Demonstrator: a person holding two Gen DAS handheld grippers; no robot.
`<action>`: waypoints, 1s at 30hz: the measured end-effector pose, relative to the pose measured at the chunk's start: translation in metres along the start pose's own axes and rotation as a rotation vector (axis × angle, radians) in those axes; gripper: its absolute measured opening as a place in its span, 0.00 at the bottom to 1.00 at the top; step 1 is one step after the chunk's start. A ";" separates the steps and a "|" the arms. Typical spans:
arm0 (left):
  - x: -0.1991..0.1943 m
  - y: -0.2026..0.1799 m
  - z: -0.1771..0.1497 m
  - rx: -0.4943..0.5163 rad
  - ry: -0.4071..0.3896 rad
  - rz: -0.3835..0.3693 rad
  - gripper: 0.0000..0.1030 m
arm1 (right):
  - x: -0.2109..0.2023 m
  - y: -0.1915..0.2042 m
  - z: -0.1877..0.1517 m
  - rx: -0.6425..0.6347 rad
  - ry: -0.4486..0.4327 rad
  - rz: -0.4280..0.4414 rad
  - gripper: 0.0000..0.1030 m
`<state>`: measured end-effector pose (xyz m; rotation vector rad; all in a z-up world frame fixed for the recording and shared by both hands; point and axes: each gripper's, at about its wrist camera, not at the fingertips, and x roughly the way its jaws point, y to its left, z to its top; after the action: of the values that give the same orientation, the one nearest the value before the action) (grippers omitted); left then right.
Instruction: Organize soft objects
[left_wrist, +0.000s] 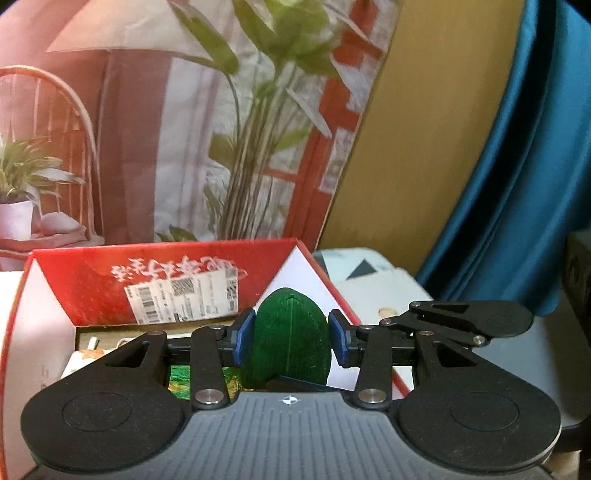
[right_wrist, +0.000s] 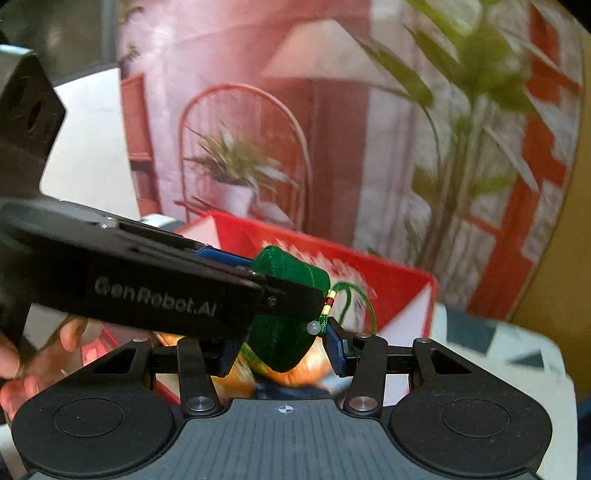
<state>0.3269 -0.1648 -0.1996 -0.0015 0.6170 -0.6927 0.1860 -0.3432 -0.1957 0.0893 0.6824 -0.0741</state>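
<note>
Left wrist view: one green soft pouch (left_wrist: 290, 338) stands upright between the two blue pads (left_wrist: 245, 334) of the left gripper (left_wrist: 291, 338), its long axis running up and down, its rounded tip pointing up and away from the camera, a thin seam running along its middle. The pads press on its left and right flanks, so the jaws stand at a middling width, closed on the pouch. Beyond the fingertips and a little below them sits one red cardboard box (left_wrist: 110, 280), flaps raised, with one white shipping label on its far inner wall; blurred things lie inside it, under the left finger. To the right of the gripper, the black linkage of the right gripper (left_wrist: 461, 319) reaches in level with the fingertips. In the right wrist view the same green soft pouch (right_wrist: 286, 332) hangs between the pads of the right gripper (right_wrist: 282, 350), tilted, its top leaning up and to the left. The right pad (right_wrist: 336, 349) lies just beside the pouch; whether it presses cannot be told, since the left gripper (right_wrist: 288, 295) crosses in front from the left, clamped on the pouch's upper part. One green cord (right_wrist: 351, 302) with one pale bead trails from the pouch toward the right finger. One hand (right_wrist: 44, 354) shows at the lower left.
</note>
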 end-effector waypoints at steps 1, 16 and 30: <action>0.002 -0.002 -0.001 0.008 0.003 0.003 0.44 | 0.001 -0.002 -0.003 0.010 0.012 -0.005 0.43; -0.050 0.029 -0.003 0.013 -0.101 0.175 0.77 | -0.006 -0.015 -0.021 0.097 0.033 -0.097 0.56; -0.124 0.057 -0.020 -0.025 -0.179 0.309 1.00 | -0.043 0.004 -0.020 0.206 -0.067 -0.126 1.00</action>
<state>0.2761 -0.0422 -0.1617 0.0086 0.4412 -0.3802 0.1405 -0.3351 -0.1842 0.2408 0.6111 -0.2671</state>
